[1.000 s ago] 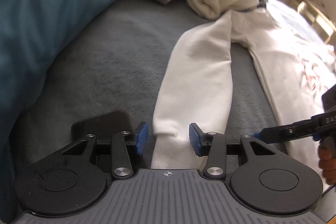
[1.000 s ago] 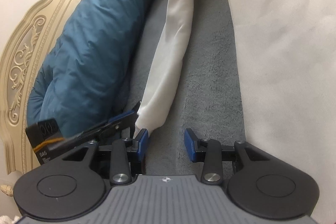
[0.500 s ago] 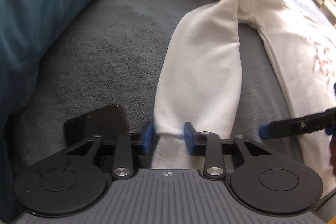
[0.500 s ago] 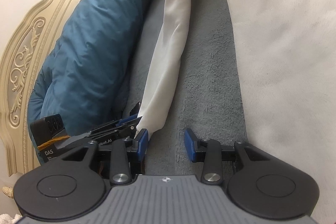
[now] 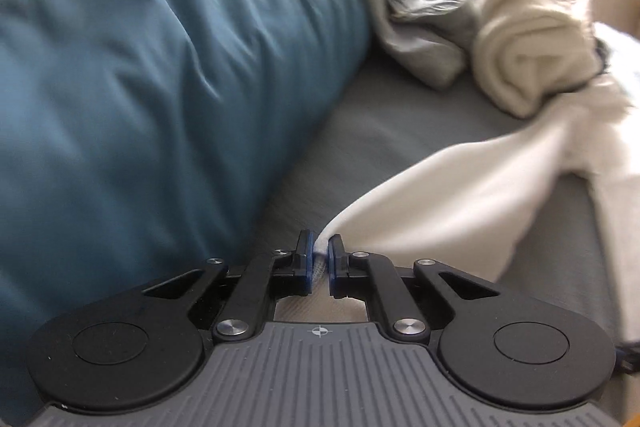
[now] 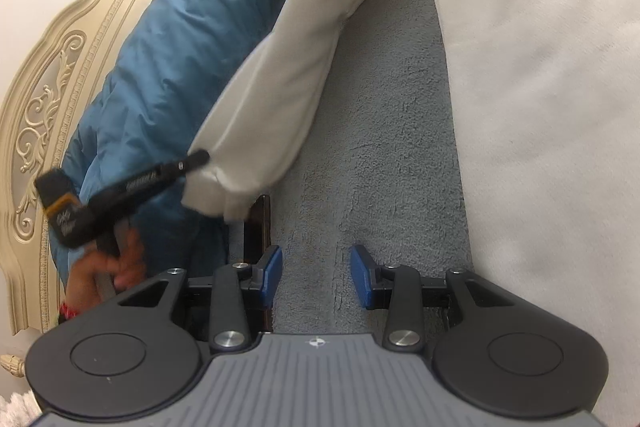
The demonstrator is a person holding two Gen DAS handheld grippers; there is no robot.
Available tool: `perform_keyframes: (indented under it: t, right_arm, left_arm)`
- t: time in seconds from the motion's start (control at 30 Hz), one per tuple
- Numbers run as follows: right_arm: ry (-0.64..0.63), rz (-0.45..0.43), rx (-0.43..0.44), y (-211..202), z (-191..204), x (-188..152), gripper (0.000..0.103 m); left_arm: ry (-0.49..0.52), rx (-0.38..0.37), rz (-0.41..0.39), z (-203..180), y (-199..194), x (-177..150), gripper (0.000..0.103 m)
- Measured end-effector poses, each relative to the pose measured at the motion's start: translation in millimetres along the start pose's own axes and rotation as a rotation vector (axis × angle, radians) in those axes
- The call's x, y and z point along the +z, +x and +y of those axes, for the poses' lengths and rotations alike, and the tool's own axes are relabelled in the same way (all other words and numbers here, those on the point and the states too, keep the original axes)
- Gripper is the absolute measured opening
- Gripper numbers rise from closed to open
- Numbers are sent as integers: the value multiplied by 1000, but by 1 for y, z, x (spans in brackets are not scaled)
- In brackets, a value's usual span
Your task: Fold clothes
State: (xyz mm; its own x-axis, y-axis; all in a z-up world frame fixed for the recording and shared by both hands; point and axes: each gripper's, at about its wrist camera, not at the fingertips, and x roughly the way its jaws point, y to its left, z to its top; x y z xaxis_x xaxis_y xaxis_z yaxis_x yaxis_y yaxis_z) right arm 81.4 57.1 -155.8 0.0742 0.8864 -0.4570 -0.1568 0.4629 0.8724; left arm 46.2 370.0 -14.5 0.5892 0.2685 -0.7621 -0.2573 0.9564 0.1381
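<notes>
Bed surface: a grey plush blanket (image 6: 384, 131) covers the mattress and carries every item in view. Resting directly on it are a blue quilted duvet (image 5: 152, 75) bunched along the carved cream headboard (image 6: 44, 99), a white sweatshirt (image 6: 552, 107) spread flat with its body on the blanket, a crumpled grey garment (image 5: 424, 39) and a rolled cream garment (image 5: 524, 55) touching one another, and a dark phone (image 6: 258, 223) lying just beside the duvet's edge.
</notes>
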Motion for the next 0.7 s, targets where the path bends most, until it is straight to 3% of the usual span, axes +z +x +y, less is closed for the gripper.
perform_keyframes:
  t: [0.17, 0.3, 0.4, 0.47, 0.7]
  right_arm:
    - [-3, 0, -4, 1, 0, 0, 40]
    - [-7, 2, -7, 2, 0, 0, 40]
    - [-8, 4, -6, 3, -1, 0, 40]
    - [-8, 5, -4, 4, -1, 1, 40]
    - [-10, 6, 9, 9, -2, 2, 40]
  left_arm:
    - [145, 149, -12, -14, 27, 7, 6]
    - [360, 320, -87, -45, 48, -4, 11]
    - [461, 404, -97, -59, 69, -15, 13]
    - [489, 431, -85, -60, 81, -21, 17]
    - [509, 419, -60, -58, 81, -21, 23]
